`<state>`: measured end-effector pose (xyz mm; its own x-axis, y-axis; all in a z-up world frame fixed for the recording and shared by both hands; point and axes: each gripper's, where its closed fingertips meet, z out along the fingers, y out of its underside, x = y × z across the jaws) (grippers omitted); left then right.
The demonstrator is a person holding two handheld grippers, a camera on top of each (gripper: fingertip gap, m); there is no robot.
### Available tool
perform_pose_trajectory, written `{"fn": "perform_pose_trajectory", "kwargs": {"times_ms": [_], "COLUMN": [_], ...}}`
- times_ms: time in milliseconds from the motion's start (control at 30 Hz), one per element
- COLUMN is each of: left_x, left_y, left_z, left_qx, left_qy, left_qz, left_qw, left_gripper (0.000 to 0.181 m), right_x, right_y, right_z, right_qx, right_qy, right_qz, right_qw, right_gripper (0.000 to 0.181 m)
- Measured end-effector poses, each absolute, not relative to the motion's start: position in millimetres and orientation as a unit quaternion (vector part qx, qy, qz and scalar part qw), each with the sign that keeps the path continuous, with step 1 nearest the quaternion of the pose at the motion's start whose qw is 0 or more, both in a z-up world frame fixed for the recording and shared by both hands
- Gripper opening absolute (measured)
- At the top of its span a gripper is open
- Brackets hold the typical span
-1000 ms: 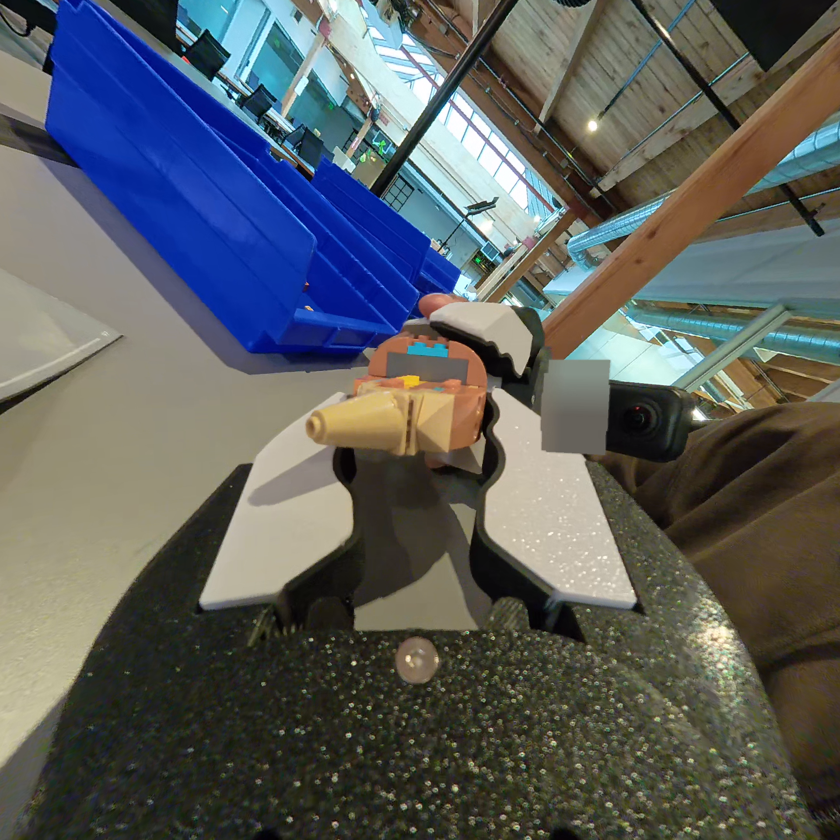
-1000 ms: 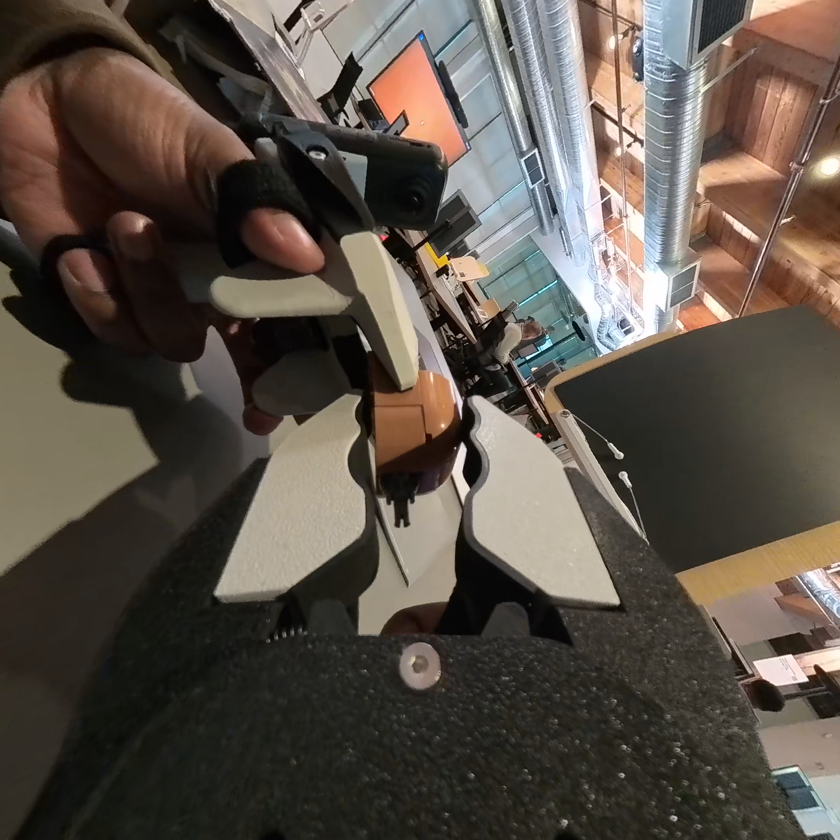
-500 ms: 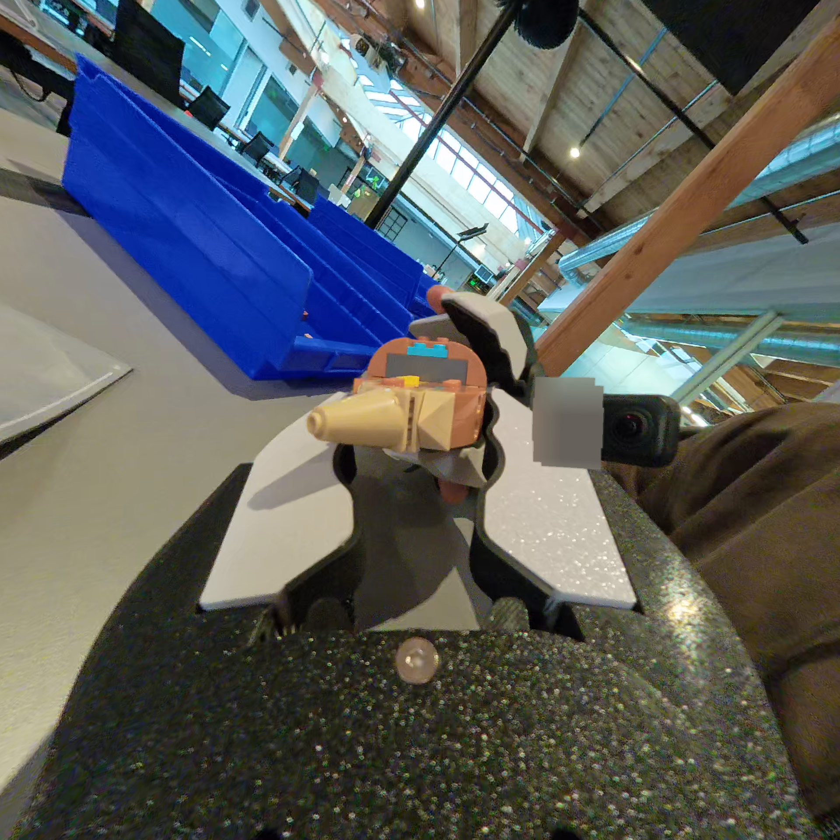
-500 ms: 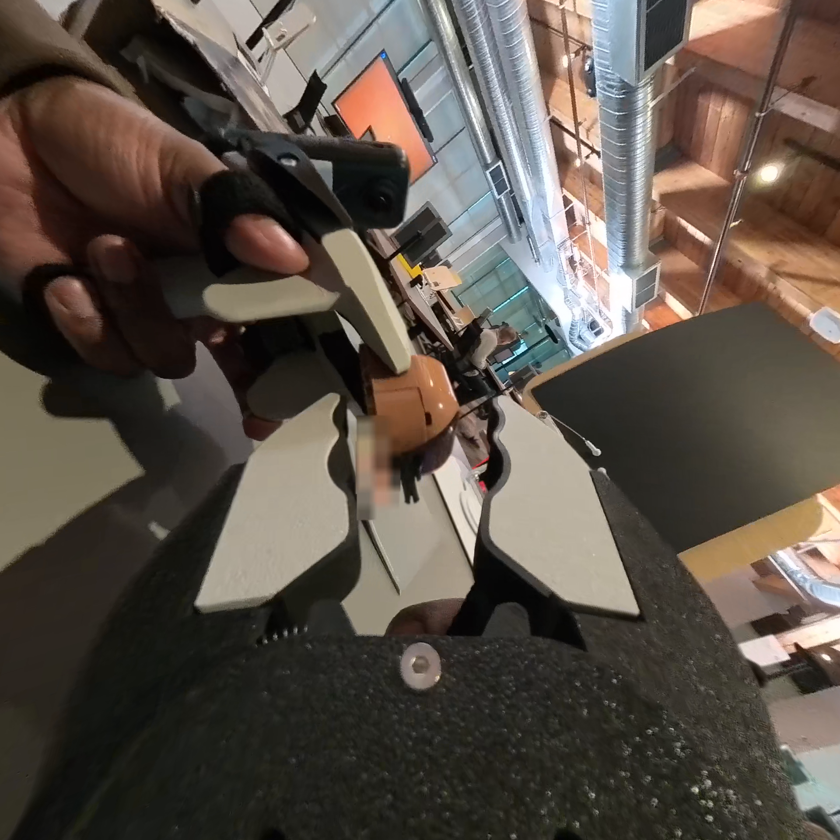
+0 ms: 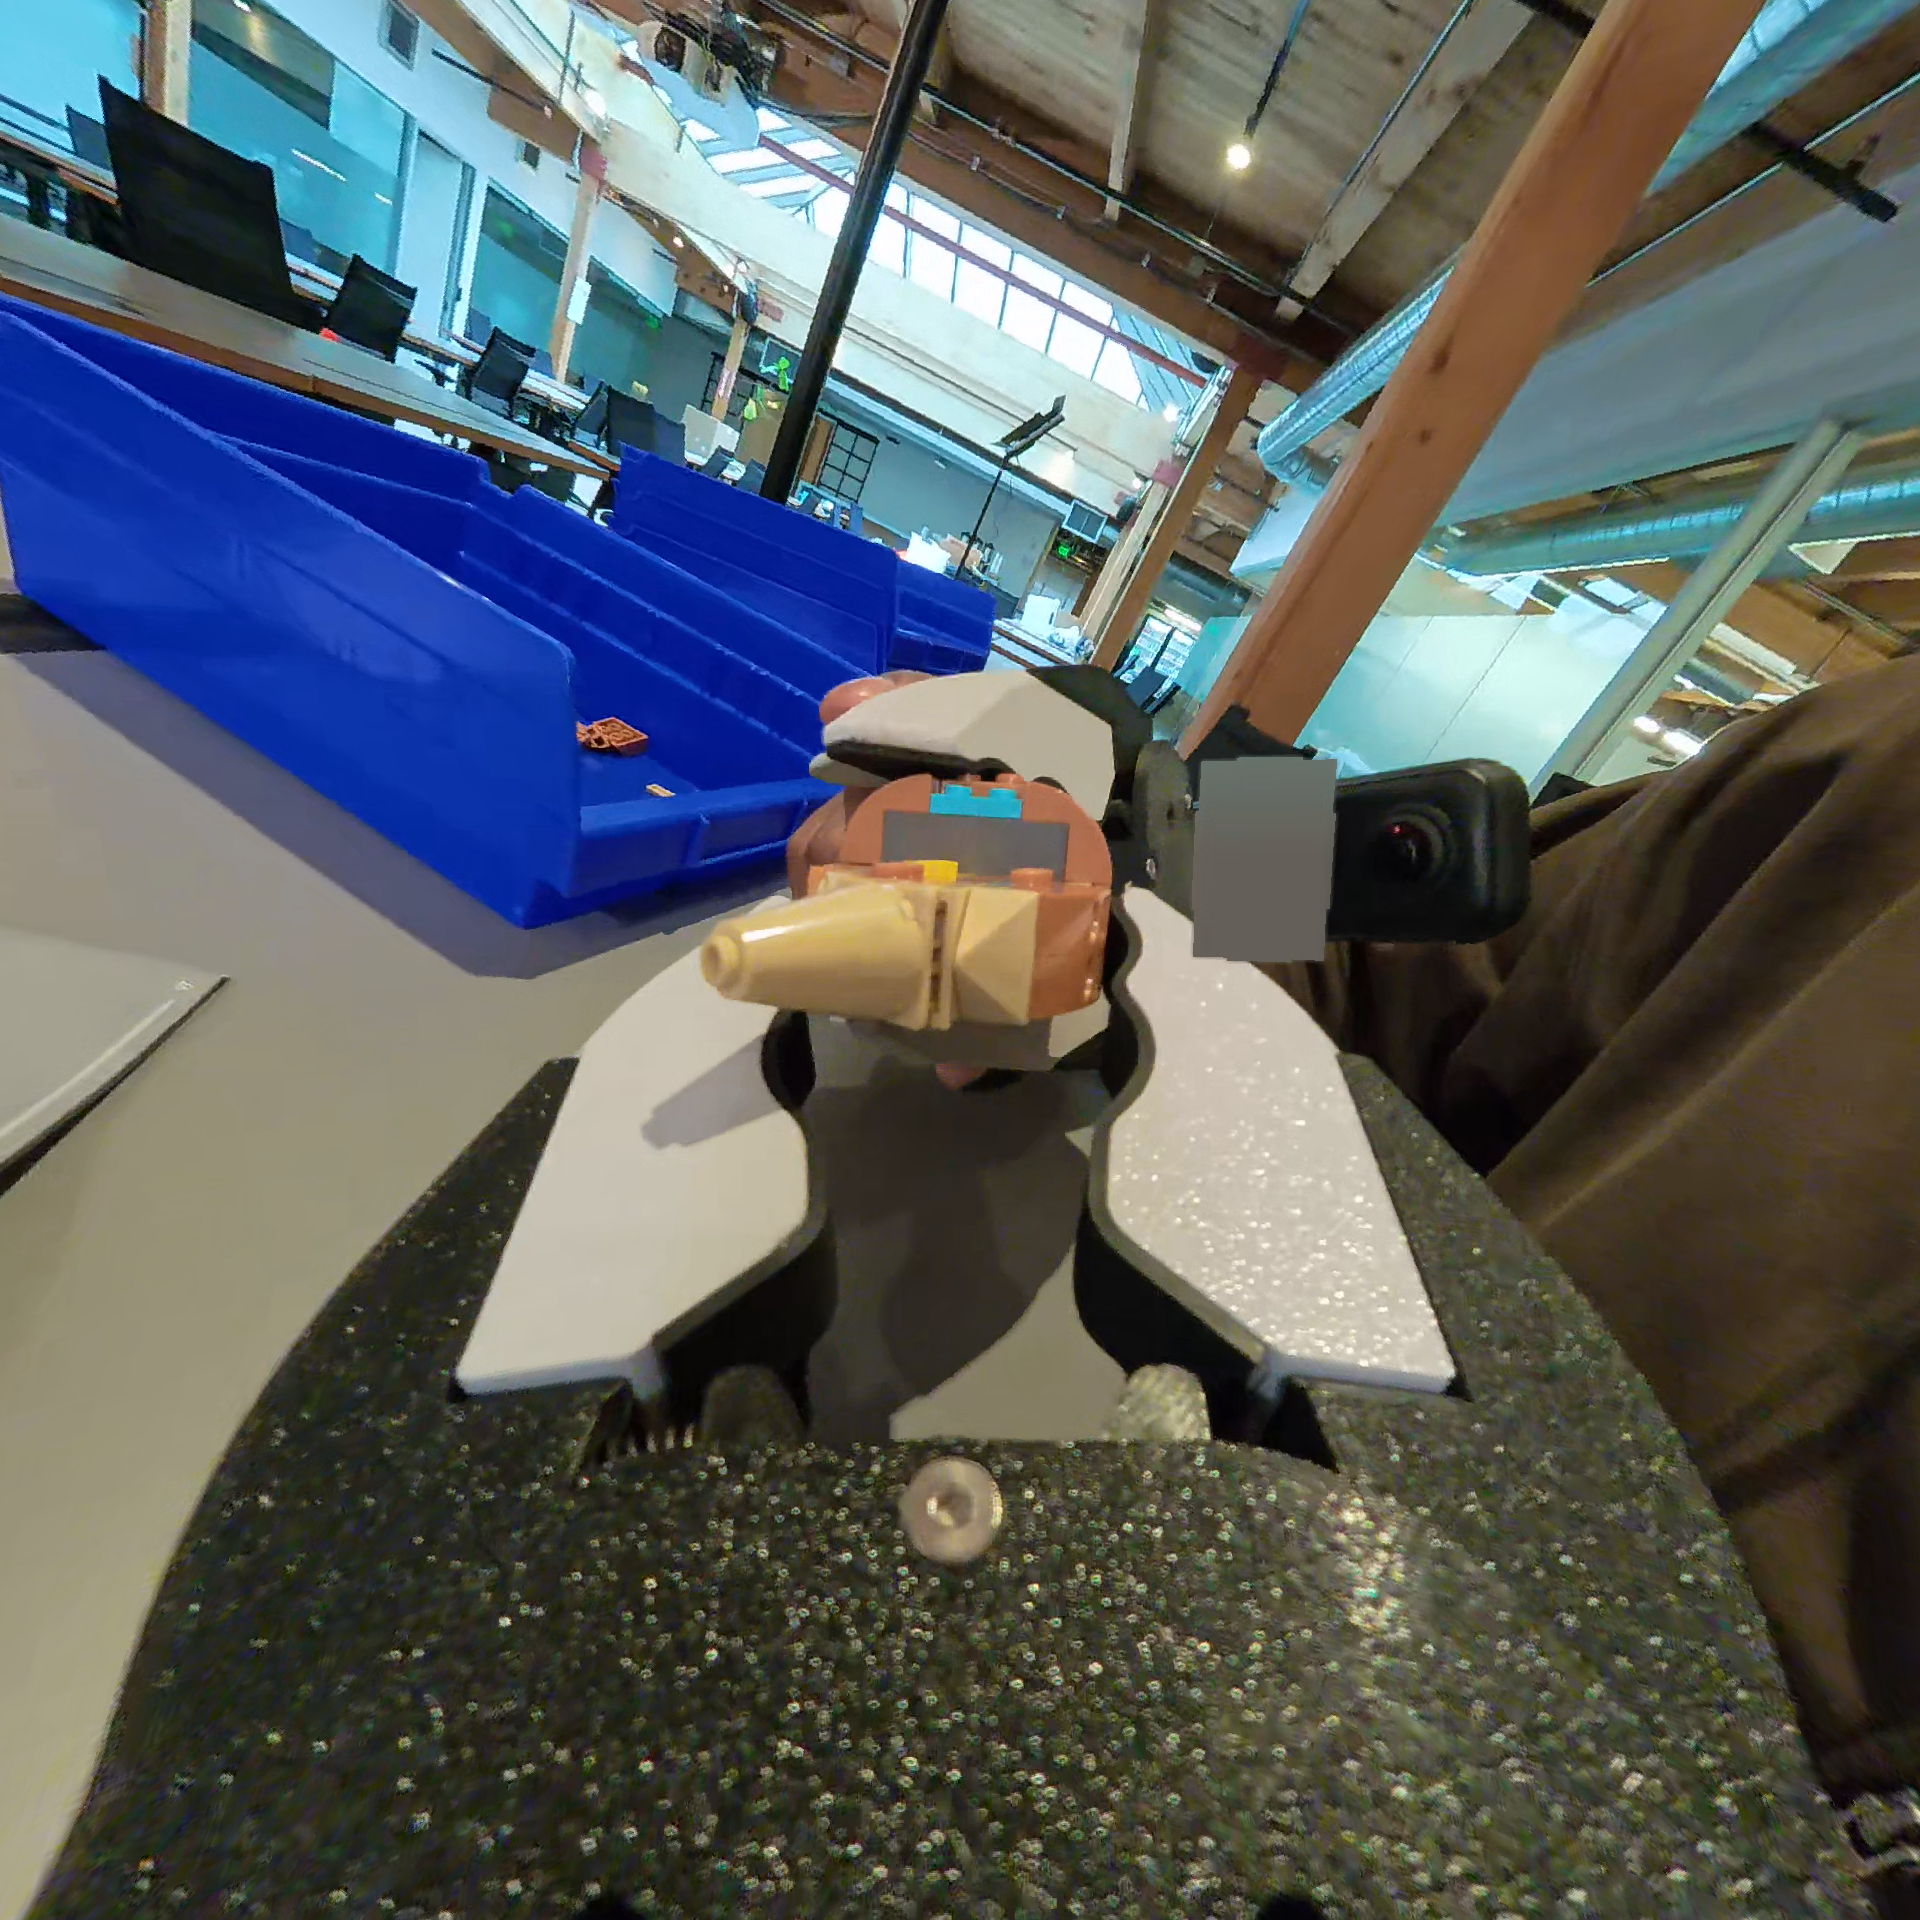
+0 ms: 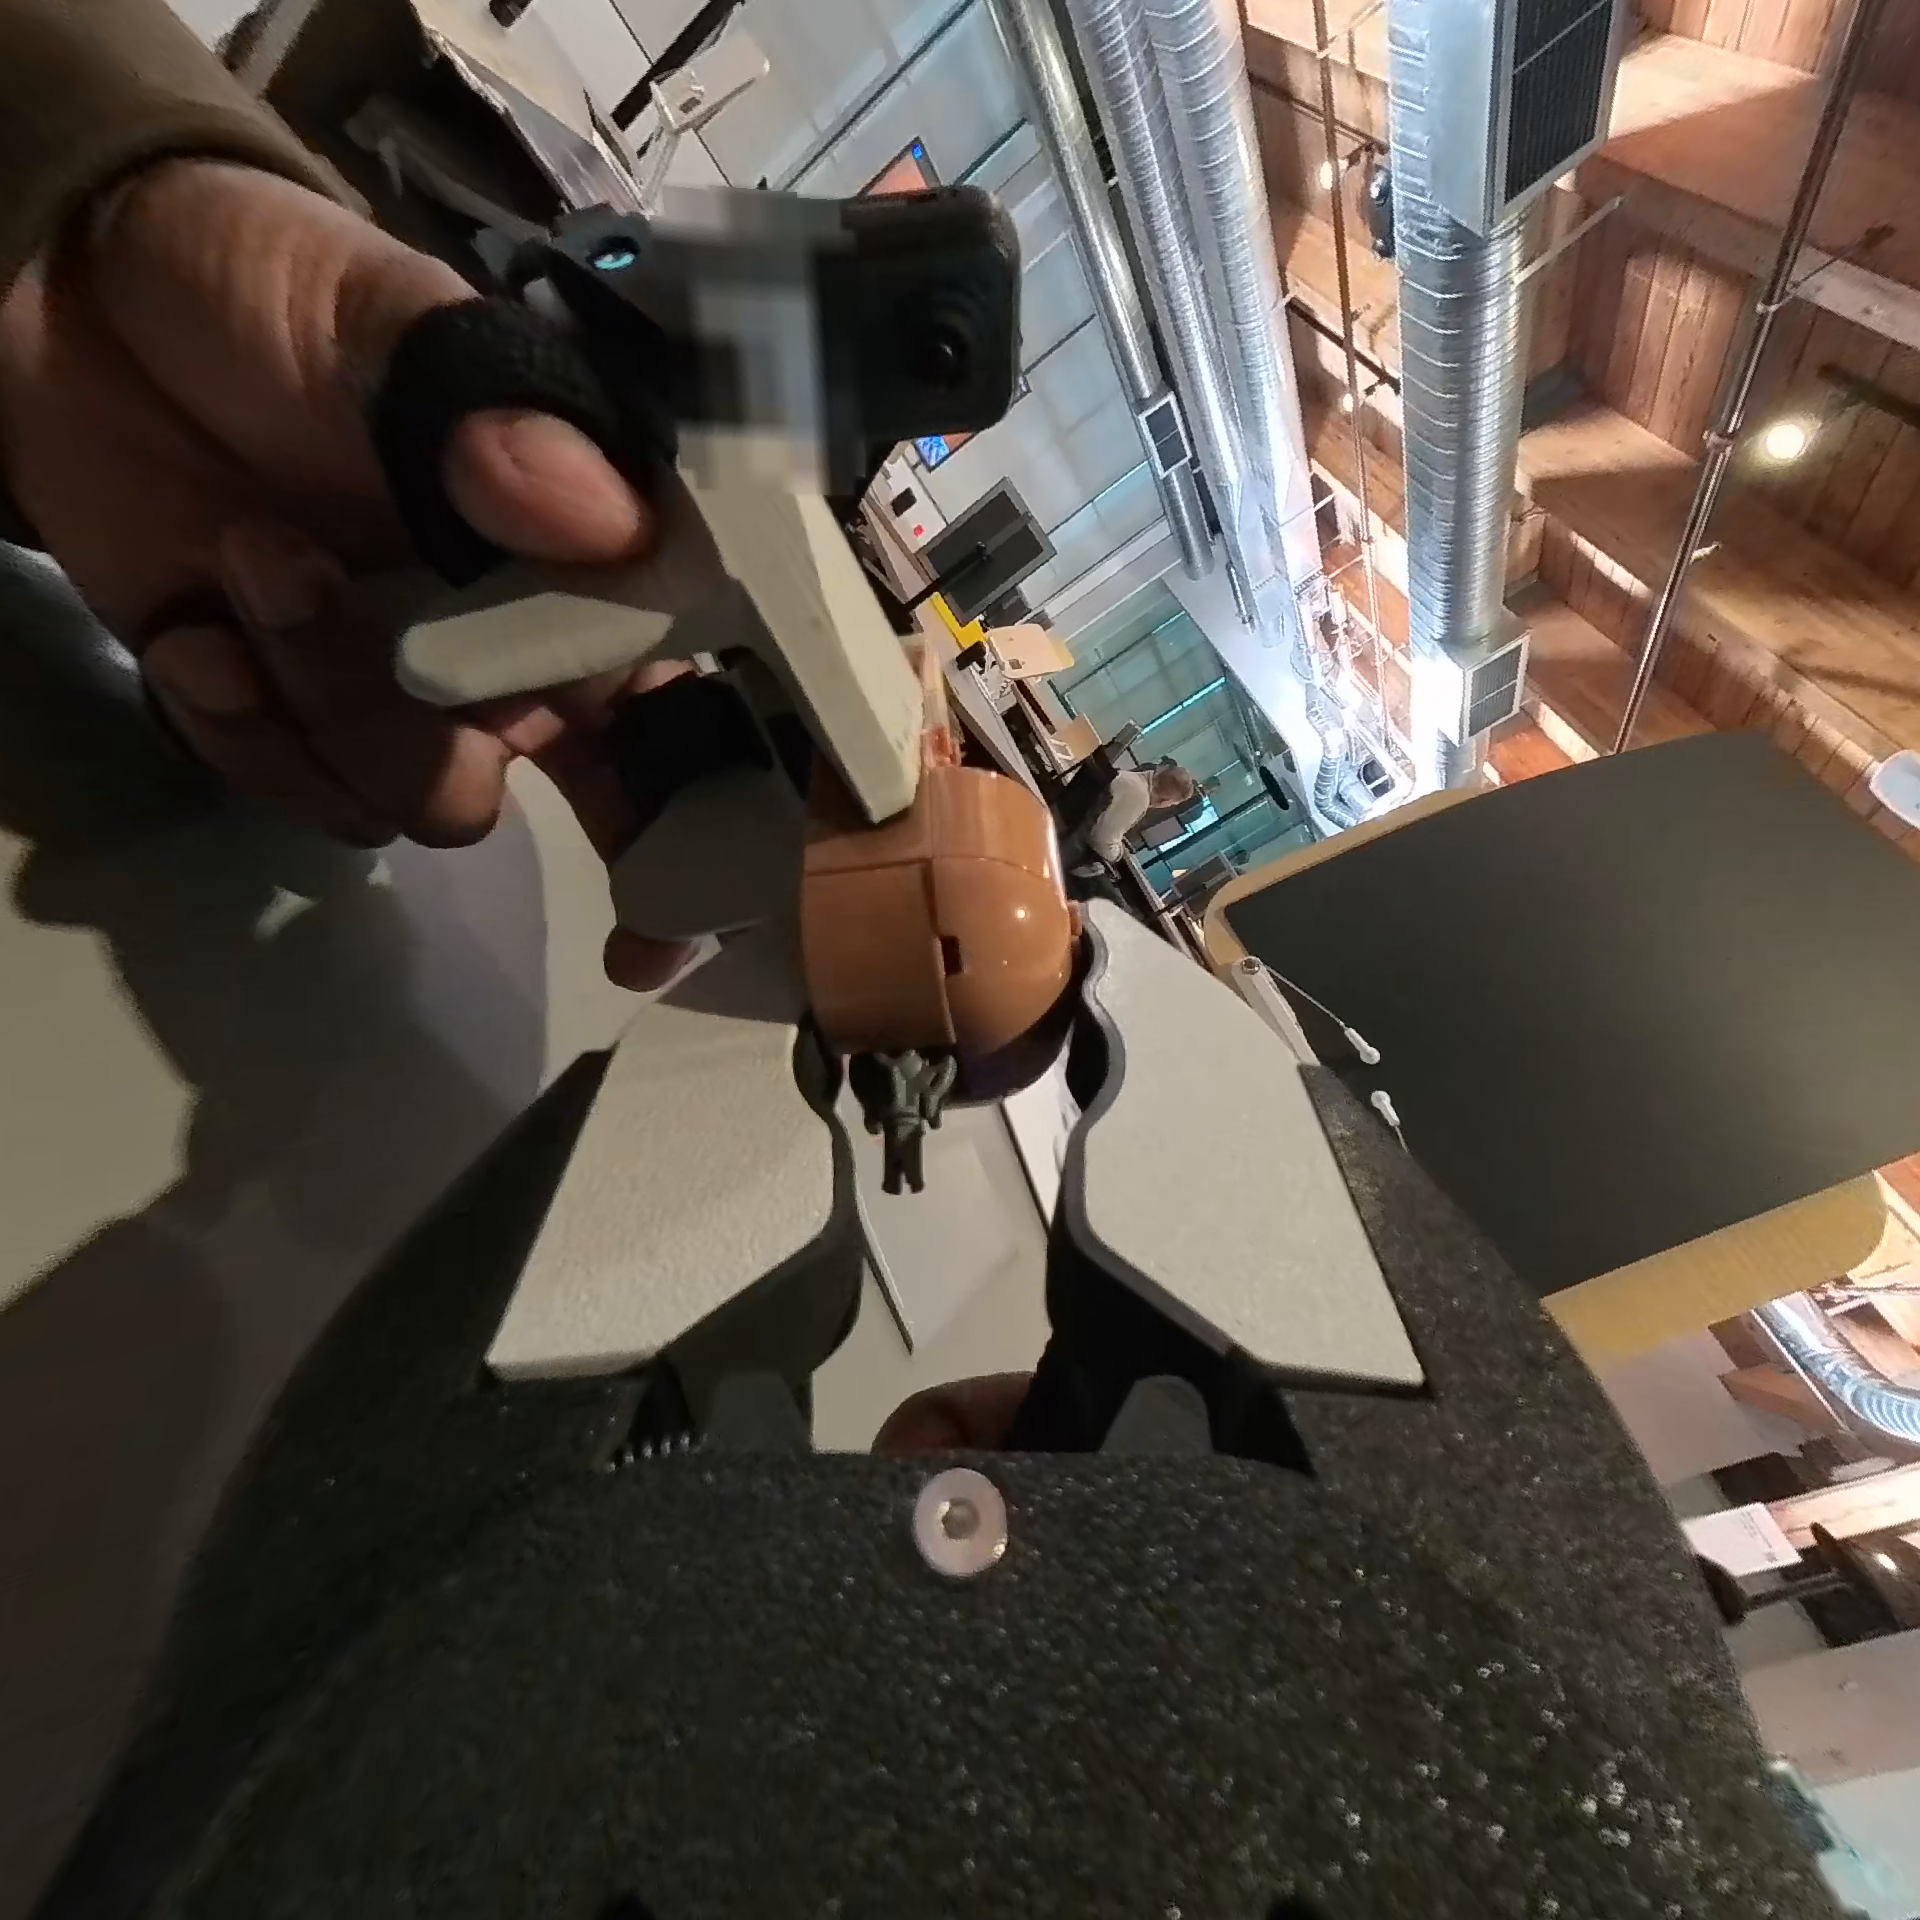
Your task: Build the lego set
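A small lego model (image 5: 956,883) has a brown rounded body, a tan cone nose, and grey, teal and yellow bits. It is held in the air between both grippers. My left gripper (image 5: 945,977) is shut on its sides, with the cone sticking out to the left. One finger (image 5: 966,727) of the right gripper lies on top of the model and another lies under it. In the right wrist view the model (image 6: 935,914) sits at the tips of my right gripper (image 6: 945,1008), which is shut on it. A small dark grey piece (image 6: 904,1112) hangs below. The left gripper's finger (image 6: 821,644) presses on the model's far side.
Several blue bins (image 5: 312,623) stand on the grey table (image 5: 260,1091) to the left, one with a small brown piece (image 5: 611,736) inside. A white sheet (image 5: 62,1029) lies at the far left. A brown sleeve (image 5: 1662,1039) fills the right. A hand (image 6: 208,416) holds the left gripper. Both grippers' tips are close together, under 4 cm apart.
Both grippers have tilted while holding the model, so the bins look lower and flatter. The right gripper's jaws widened a little half a second ago and have narrowed again.
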<state>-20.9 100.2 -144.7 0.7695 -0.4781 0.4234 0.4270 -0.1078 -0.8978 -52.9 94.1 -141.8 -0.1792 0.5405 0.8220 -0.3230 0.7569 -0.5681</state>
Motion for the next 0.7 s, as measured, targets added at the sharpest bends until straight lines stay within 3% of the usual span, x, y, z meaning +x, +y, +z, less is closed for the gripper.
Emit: {"fn": "perform_pose_trajectory", "kwargs": {"times_ms": [400, 700], "left_x": [-23.1, -47.7], "left_y": [102.0, 101.7], "left_z": [-148.0, -146.8], "left_qx": [-0.669, -0.648], "left_qy": [0.011, -0.062], "left_qz": [-0.333, -0.358], "left_qw": [0.665, 0.669], "left_gripper": [0.054, 0.054], "right_x": [-55.5, -53.1], "right_y": [97.1, 101.7], "right_z": [-145.4, -135.4], "right_qx": [-0.086, -0.114], "right_qy": [-0.692, -0.674], "right_qz": [0.332, 0.37], "right_qw": [0.635, 0.629], "right_gripper": [0.04, 0.052]}}
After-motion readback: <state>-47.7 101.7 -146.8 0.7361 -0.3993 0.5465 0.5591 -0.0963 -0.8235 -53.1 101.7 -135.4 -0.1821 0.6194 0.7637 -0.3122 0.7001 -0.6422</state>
